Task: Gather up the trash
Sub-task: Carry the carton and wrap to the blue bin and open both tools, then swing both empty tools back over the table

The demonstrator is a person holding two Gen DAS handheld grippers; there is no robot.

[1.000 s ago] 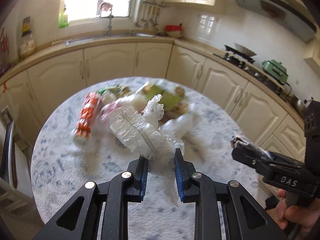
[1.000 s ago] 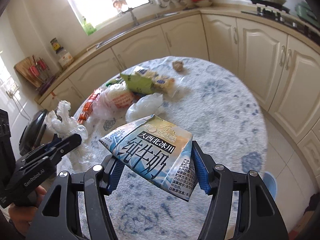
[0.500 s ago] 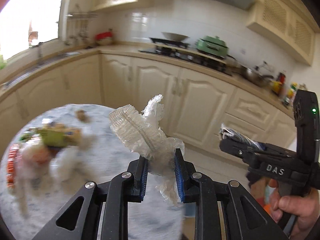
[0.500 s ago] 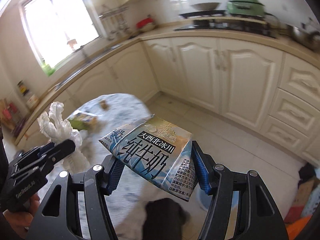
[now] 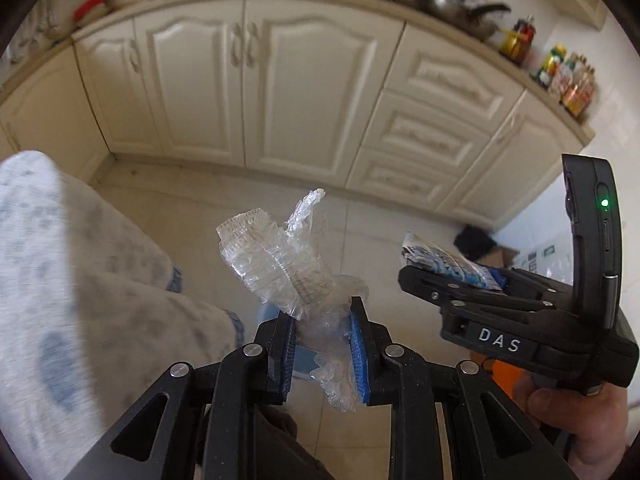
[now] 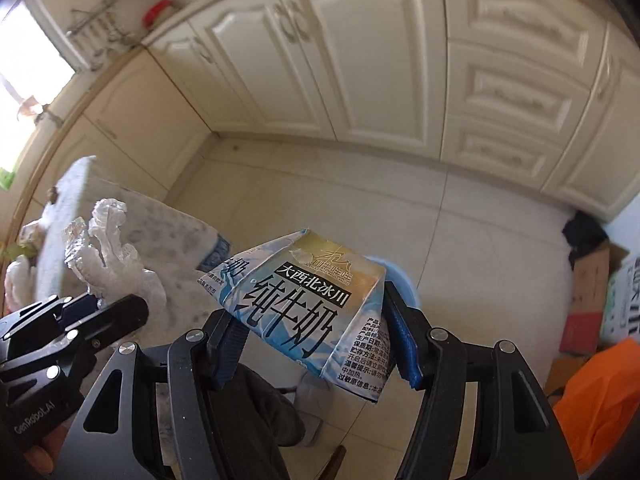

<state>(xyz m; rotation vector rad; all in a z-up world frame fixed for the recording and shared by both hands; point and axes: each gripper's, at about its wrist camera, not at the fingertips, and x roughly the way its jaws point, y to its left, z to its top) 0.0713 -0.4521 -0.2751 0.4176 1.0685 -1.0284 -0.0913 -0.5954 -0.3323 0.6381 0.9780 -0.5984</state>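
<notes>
Right wrist: cream cabinets (image 6: 360, 60), tiled floor (image 6: 460, 220), cardboard boxes (image 6: 592, 292).

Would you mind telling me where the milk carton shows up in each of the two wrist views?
Left wrist view: milk carton at centre right, only its edge showing, in the right gripper.
Right wrist view: carton fills the lower centre.
Shared landmark: the crumpled clear plastic held by the left gripper.

Both wrist fisheyes look steeply down along their own tool's fingers at the tiled floor (image 5: 400, 232) and cream cabinets (image 6: 360, 60), close above the tabletop (image 5: 60, 280) edge at frame left. Each view catches the other tool at its side edge.
</notes>
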